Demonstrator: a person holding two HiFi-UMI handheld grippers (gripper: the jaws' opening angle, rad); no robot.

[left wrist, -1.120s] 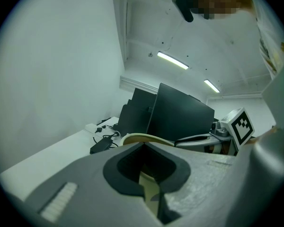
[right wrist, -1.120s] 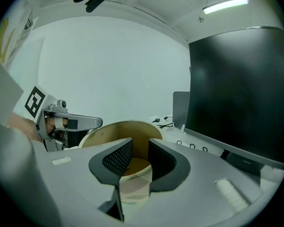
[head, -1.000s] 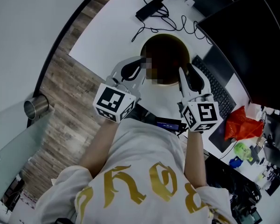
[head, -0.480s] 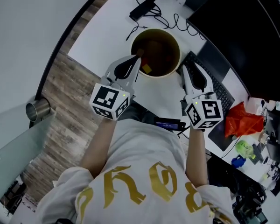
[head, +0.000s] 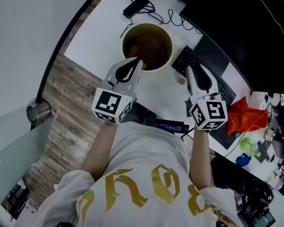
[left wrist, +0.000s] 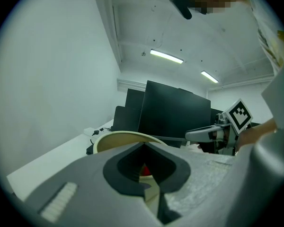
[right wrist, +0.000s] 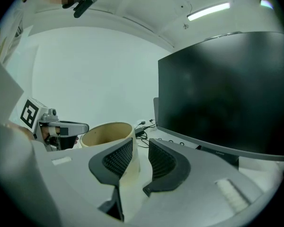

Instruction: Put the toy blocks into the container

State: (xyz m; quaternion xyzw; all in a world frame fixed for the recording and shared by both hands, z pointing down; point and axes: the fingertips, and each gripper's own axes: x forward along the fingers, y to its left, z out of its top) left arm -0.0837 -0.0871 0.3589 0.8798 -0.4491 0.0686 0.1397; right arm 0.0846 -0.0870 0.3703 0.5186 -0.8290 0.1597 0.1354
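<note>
Head view: container (head: pixel 147 25) stands on white table (head: pixel 99 32). Left gripper (head: pixel 139 61) tip sits at its rim. Right gripper (head: pixel 190 69) is beside keyboard (head: pixel 191 58).
Left gripper view: jaws nearly together, clamping red toy block (left wrist: pixel 143 169).
Right gripper view: jaws partly apart, gripping nothing.

Your left gripper (head: pixel 137 61) reaches in over the white table (head: pixel 97 28), its tips together at the near rim of the container (head: pixel 124 39). Blocks (head: pixel 145 48) lie heaped inside the container. Your right gripper (head: pixel 190 69) points at the keyboard (head: pixel 194 56), which lies just right of the container. Beyond the container, a black adapter (head: pixel 136 4) trails cables across the table. A metal cup (head: pixel 38 111) stands far left, and a red bag (head: pixel 246 118) lies at right.
</note>
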